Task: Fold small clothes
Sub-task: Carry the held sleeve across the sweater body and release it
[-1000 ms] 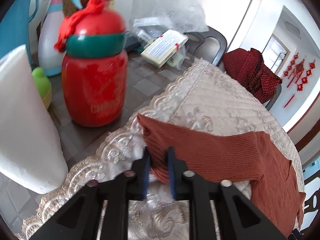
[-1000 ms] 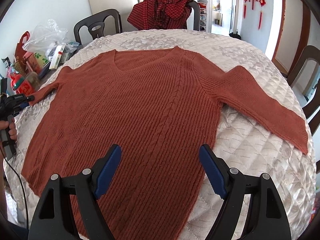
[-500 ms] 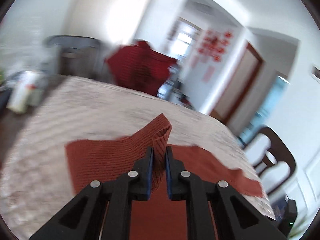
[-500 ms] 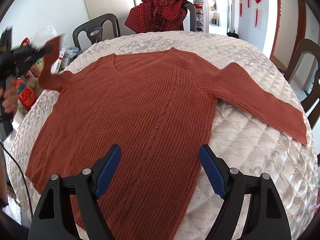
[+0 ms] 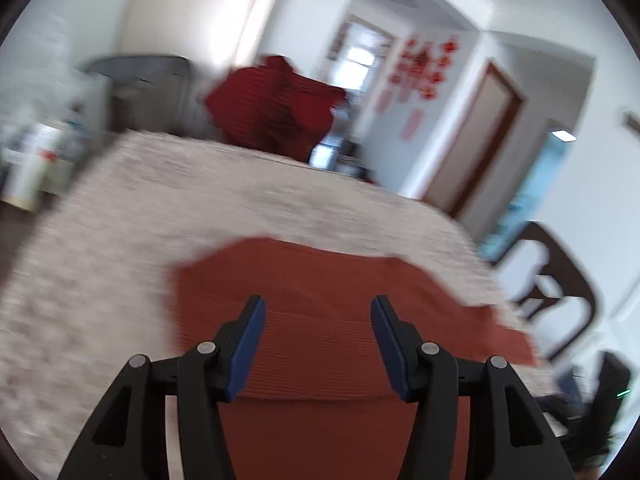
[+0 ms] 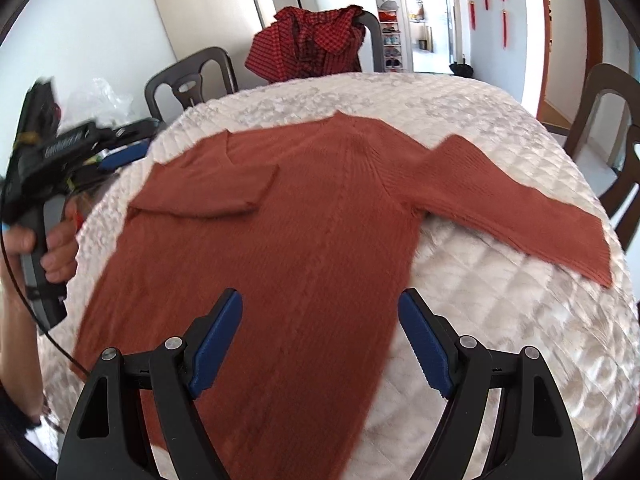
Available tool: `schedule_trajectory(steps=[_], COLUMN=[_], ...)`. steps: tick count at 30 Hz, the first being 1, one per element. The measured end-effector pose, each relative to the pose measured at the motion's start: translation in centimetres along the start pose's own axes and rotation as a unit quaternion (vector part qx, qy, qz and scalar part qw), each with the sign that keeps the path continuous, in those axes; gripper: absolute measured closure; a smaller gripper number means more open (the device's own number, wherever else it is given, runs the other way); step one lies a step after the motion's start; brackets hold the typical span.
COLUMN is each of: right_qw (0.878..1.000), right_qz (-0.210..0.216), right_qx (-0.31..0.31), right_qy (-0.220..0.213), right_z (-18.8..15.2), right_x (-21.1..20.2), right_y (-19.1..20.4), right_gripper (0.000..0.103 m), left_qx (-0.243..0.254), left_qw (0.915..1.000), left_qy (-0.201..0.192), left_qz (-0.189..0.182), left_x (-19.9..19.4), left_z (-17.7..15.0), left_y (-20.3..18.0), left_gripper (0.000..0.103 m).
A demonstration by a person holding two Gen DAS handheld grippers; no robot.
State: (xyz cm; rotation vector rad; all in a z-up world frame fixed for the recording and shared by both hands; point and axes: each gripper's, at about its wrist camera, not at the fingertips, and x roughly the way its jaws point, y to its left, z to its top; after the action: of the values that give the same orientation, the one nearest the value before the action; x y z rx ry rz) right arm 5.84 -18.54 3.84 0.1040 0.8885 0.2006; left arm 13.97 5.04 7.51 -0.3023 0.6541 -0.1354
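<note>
A rust-red knit sweater (image 6: 288, 216) lies flat on the quilted cream tablecloth (image 6: 500, 320). Its left sleeve (image 6: 216, 192) is folded in across the chest; its right sleeve (image 6: 520, 208) stretches out to the right. My left gripper (image 5: 316, 344) is open and empty, just above the folded sleeve (image 5: 320, 280); that view is blurred. It also shows at the left edge of the right wrist view (image 6: 120, 156). My right gripper (image 6: 320, 344) is open and empty above the sweater's lower body.
A red checked garment (image 6: 312, 44) hangs over a chair at the far side. Dark chairs stand at the back left (image 6: 192, 84) and at the right (image 6: 612, 128). Clutter and a plastic bag (image 6: 100, 96) sit at the table's left edge.
My left gripper carried the left sleeve cuff up and across onto the sweater's chest, then opened and let it go. My right gripper stayed open and drew slightly closer.
</note>
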Motion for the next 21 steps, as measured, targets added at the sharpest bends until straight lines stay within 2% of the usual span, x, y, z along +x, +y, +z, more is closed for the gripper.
schedule_trajectory(steps=[2, 3, 5, 7, 10, 12, 13, 16, 17, 18, 21], right_qw=[1.0, 1.0, 0.999, 0.998, 0.996, 0.996, 0.995, 0.996, 0.995, 0.995, 0.995], right_qz=[0.016, 0.024, 0.041, 0.057, 0.08, 0.077, 0.076, 0.064, 0.072, 0.077, 0.091], right_qx=[-0.002, -0.001, -0.004, -0.012, -0.004, 0.013, 0.022, 0.018, 0.018, 0.016, 0.013], right_qy=[-0.001, -0.003, -0.003, 0.001, 0.024, 0.049, 0.06, 0.063, 0.065, 0.062, 0.037], right_z=[1.1, 1.8, 3.0, 4.4, 6.0, 7.0, 7.3, 8.0, 8.3, 8.6, 9.8], right_x=[0.7, 1.1, 2.3, 3.8, 6.8, 9.3, 10.4, 11.7, 11.9, 11.8, 11.3], right_y=[0.6, 0.9, 1.8, 2.8, 3.4, 3.3, 3.2, 3.5, 3.8, 3.8, 4.1], right_gripper=[0.023, 0.023, 0.025, 0.033, 0.043, 0.049, 0.052, 0.08, 0.096, 0.099, 0.099], left_qx=[-0.005, -0.012, -0.027, -0.036, -0.04, -0.039, -0.038, -0.039, -0.044, -0.052, -0.068], left_qw=[0.9984, 0.9973, 0.9954, 0.9938, 0.9935, 0.9933, 0.9931, 0.9938, 0.9948, 0.9956, 0.9958], left_qy=[0.014, 0.024, 0.043, 0.061, 0.078, 0.089, 0.094, 0.09, 0.081, 0.071, 0.053], left_qz=[0.054, 0.069, 0.082, 0.086, 0.073, 0.062, 0.058, 0.051, 0.042, 0.033, 0.03], left_x=[0.4, 0.8, 1.7, 2.8, 4.5, 5.5, 5.8, 6.2, 5.8, 5.4, 4.7], left_z=[0.2, 0.2, 0.1, -0.1, -0.5, -0.9, -1.1, -1.3, -1.3, -1.3, -1.1], left_y=[2.2, 3.3, 5.1, 6.0, 6.1, 5.8, 5.8, 6.3, 6.5, 6.9, 7.8], left_gripper=[0.045, 0.046, 0.046, 0.047, 0.064, 0.077, 0.088, 0.093, 0.093, 0.093, 0.096])
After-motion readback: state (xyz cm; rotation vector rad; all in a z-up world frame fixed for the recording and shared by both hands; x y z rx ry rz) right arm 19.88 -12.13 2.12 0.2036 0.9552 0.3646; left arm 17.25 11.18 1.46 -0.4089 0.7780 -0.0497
